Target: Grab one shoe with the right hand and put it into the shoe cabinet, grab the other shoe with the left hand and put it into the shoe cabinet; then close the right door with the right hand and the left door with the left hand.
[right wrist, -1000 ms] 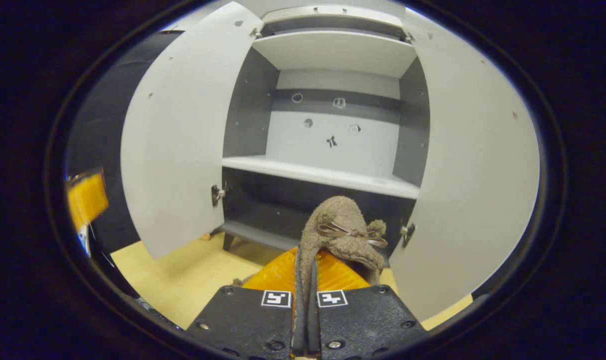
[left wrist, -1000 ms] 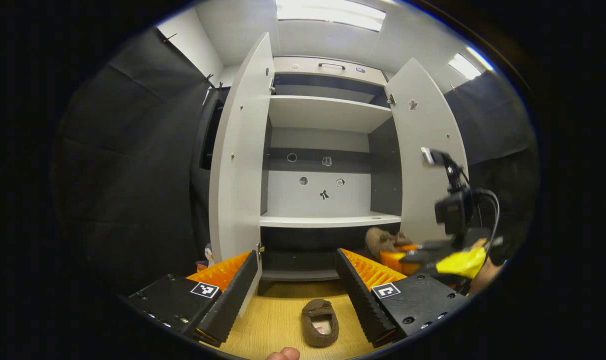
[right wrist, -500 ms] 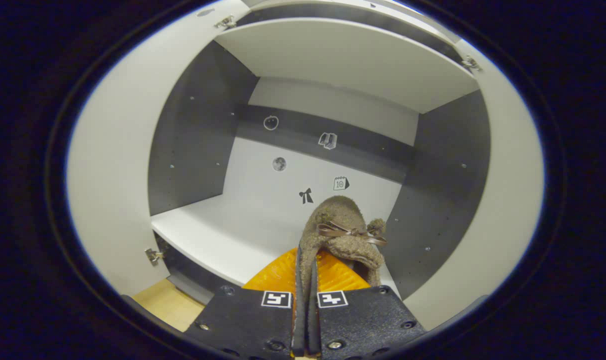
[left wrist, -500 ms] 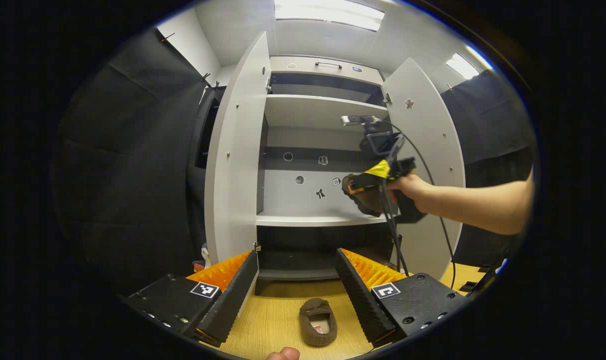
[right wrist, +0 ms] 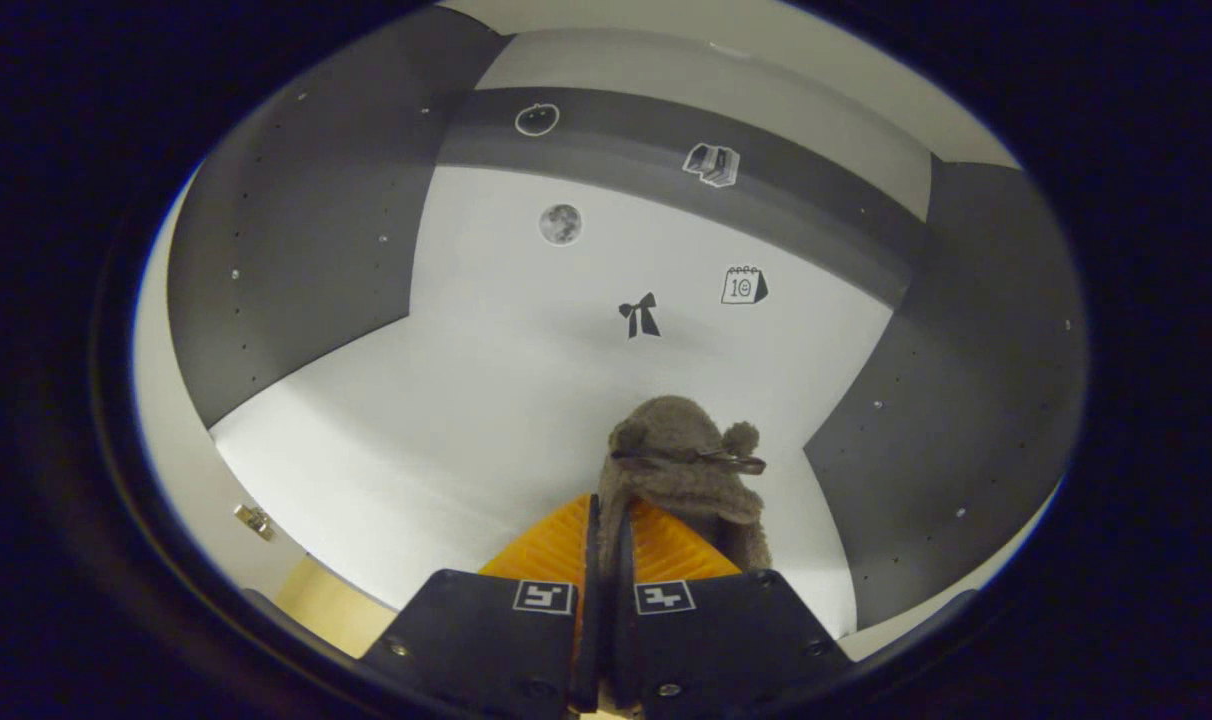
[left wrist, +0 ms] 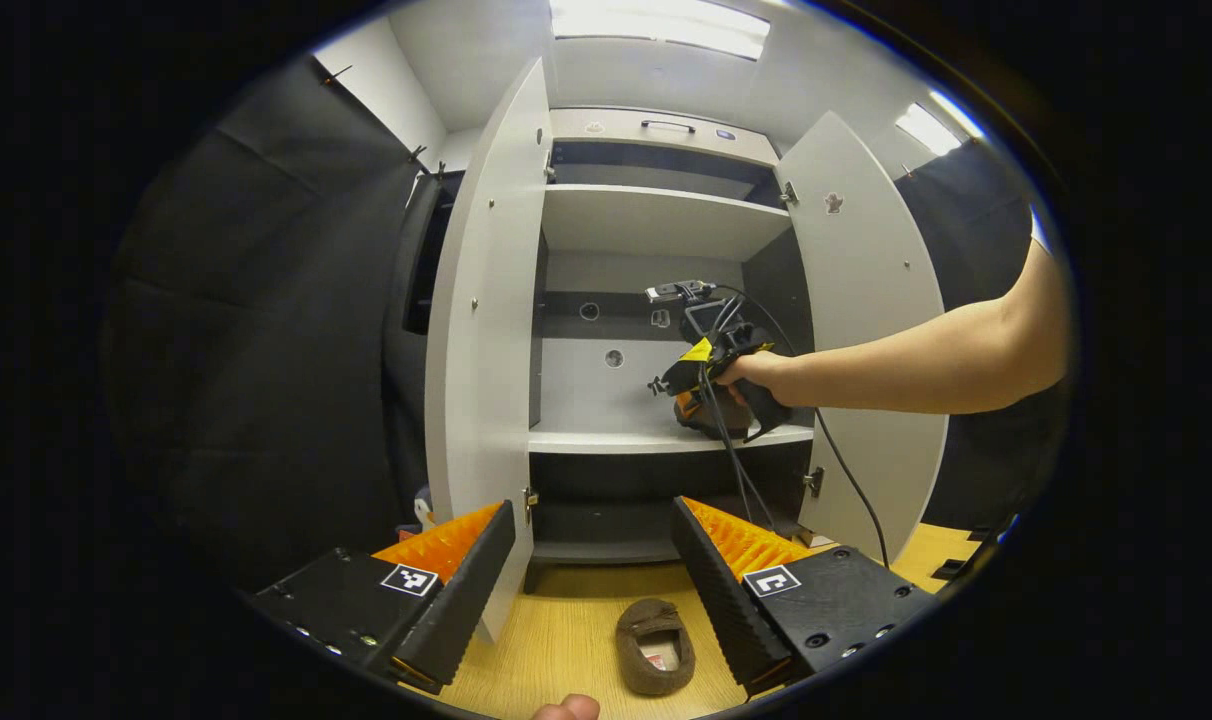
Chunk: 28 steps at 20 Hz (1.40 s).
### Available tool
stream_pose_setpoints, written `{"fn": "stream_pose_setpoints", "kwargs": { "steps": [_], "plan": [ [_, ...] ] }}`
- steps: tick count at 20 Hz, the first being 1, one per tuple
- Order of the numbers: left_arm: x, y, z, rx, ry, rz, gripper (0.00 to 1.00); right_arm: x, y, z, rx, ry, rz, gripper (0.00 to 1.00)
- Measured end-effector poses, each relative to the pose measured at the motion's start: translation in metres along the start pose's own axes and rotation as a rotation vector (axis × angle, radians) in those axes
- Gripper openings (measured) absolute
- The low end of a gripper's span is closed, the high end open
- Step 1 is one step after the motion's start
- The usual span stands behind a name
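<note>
Two brown fleece shoes, one per location. Shoe one [right wrist: 688, 470]: held inside the shoe cabinet [left wrist: 656, 215], over the white middle shelf [right wrist: 446, 450], near the right inner wall; the right gripper [right wrist: 602, 560] has its fingers pressed together on the shoe's edge, with the bowed toe pointing toward the back panel. Whether the sole touches the shelf cannot be told. In the left gripper view the same gripper [left wrist: 701, 385] is seen inside the middle compartment, held by a hand [left wrist: 756, 375] on a bare outstretched arm, with a cable hanging down from it.

Shoe two [left wrist: 656, 645]: lying on the wood floor [left wrist: 566, 640] in front of the cabinet, opening upward, low between the left gripper's fingers and nearer the right-hand one, untouched. Left gripper [left wrist: 591, 580]: fingers wide apart, holding nothing, facing the cabinet front.

Cabinet doors: left door [left wrist: 486, 310] and right door [left wrist: 866, 330] both stand open. Back panel carries small stickers, among them a bow [right wrist: 640, 315] and a moon [right wrist: 560, 223]. Upper shelf [left wrist: 656, 195] bare.
</note>
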State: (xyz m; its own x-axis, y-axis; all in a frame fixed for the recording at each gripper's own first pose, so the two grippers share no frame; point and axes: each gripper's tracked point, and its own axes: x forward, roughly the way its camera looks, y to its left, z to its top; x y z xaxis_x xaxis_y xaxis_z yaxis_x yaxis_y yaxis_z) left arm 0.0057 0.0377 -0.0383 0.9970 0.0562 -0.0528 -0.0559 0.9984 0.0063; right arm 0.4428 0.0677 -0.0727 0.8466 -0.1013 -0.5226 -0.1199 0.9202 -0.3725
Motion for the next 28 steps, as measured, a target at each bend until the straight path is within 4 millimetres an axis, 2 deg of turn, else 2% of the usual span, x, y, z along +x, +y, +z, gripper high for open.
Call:
{"fn": "stream_pose_setpoints", "kwargs": {
  "steps": [1, 2, 3, 4, 5, 6, 9, 10, 11, 12, 13, 14, 15, 17, 18, 20, 21, 22, 25, 26, 27, 28],
  "plan": [
    [0.000, 0.000, 0.001, -0.003, 0.001, 0.002, 0.95, -0.001, 0.002, 0.002, 0.000, -0.004, -0.008, 0.23],
    [0.000, 0.000, 0.001, -0.005, 0.004, 0.003, 0.95, -0.008, 0.001, 0.001, -0.007, 0.000, -0.012, 0.31],
    [0.000, 0.000, 0.000, -0.008, 0.008, 0.002, 0.95, -0.014, 0.004, 0.002, -0.007, -0.002, -0.002, 0.34],
    [-0.001, -0.001, 0.001, -0.011, 0.010, 0.001, 0.95, -0.023, 0.008, 0.003, -0.003, -0.007, 0.016, 0.54],
    [-0.001, -0.001, 0.001, -0.013, 0.010, -0.001, 0.95, -0.035, 0.009, 0.005, 0.002, -0.020, 0.030, 0.49],
    [-0.001, -0.002, 0.001, -0.015, 0.008, -0.003, 0.95, -0.049, 0.010, 0.009, 0.003, -0.047, 0.041, 0.58],
    [-0.002, -0.002, 0.000, -0.013, 0.015, -0.012, 0.95, -0.107, 0.008, 0.018, -0.001, -0.169, 0.061, 0.60],
    [-0.002, -0.002, 0.000, -0.010, 0.016, -0.014, 0.95, -0.128, 0.009, 0.015, 0.006, -0.209, 0.076, 0.52],
    [-0.002, -0.002, 0.000, -0.008, 0.015, -0.013, 0.95, -0.150, 0.012, 0.010, 0.023, -0.244, 0.100, 0.54],
    [-0.002, -0.002, 0.000, -0.009, 0.018, -0.015, 0.95, -0.168, 0.016, 0.000, 0.043, -0.270, 0.123, 0.55],
    [-0.003, -0.003, -0.002, -0.010, 0.030, -0.023, 0.95, -0.184, 0.018, -0.010, 0.063, -0.292, 0.136, 0.66],
    [-0.005, -0.003, -0.001, -0.014, 0.029, -0.024, 0.95, -0.196, 0.017, -0.022, 0.083, -0.308, 0.135, 0.69],
    [-0.003, -0.004, 0.000, -0.019, 0.024, -0.026, 0.95, -0.206, 0.015, -0.034, 0.102, -0.325, 0.128, 0.65],
    [-0.002, -0.007, 0.000, -0.033, 0.017, -0.033, 0.95, -0.223, 0.009, -0.060, 0.151, -0.364, 0.096, 0.67],
    [-0.003, -0.007, 0.000, -0.039, 0.020, -0.034, 0.95, -0.231, 0.007, -0.072, 0.175, -0.381, 0.083, 0.74],
    [-0.005, -0.008, -0.002, -0.042, 0.035, -0.036, 0.95, -0.244, 0.003, -0.096, 0.207, -0.413, 0.050, 0.72],
    [-0.006, -0.008, -0.003, -0.040, 0.044, -0.038, 0.95, -0.250, 0.000, -0.107, 0.221, -0.422, 0.028, 0.78],
    [-0.007, -0.008, -0.004, -0.038, 0.050, -0.040, 0.95, -0.255, 0.000, -0.119, 0.234, -0.430, 0.014, 0.73],
    [-0.008, -0.007, -0.007, -0.025, 0.068, -0.043, 0.95, -0.270, 0.002, -0.152, 0.275, -0.451, -0.010, 0.74],
    [-0.008, -0.007, -0.008, -0.023, 0.077, -0.046, 0.95, -0.274, 0.000, -0.162, 0.284, -0.468, -0.031, 0.78],
    [-0.010, -0.008, -0.009, -0.021, 0.089, -0.051, 0.95, -0.279, -0.002, -0.174, 0.286, -0.479, -0.052, 0.74],
    [-0.011, -0.008, -0.011, -0.021, 0.103, -0.055, 0.95, -0.282, 0.002, -0.188, 0.279, -0.479, -0.065, 0.74]
  ]
}}
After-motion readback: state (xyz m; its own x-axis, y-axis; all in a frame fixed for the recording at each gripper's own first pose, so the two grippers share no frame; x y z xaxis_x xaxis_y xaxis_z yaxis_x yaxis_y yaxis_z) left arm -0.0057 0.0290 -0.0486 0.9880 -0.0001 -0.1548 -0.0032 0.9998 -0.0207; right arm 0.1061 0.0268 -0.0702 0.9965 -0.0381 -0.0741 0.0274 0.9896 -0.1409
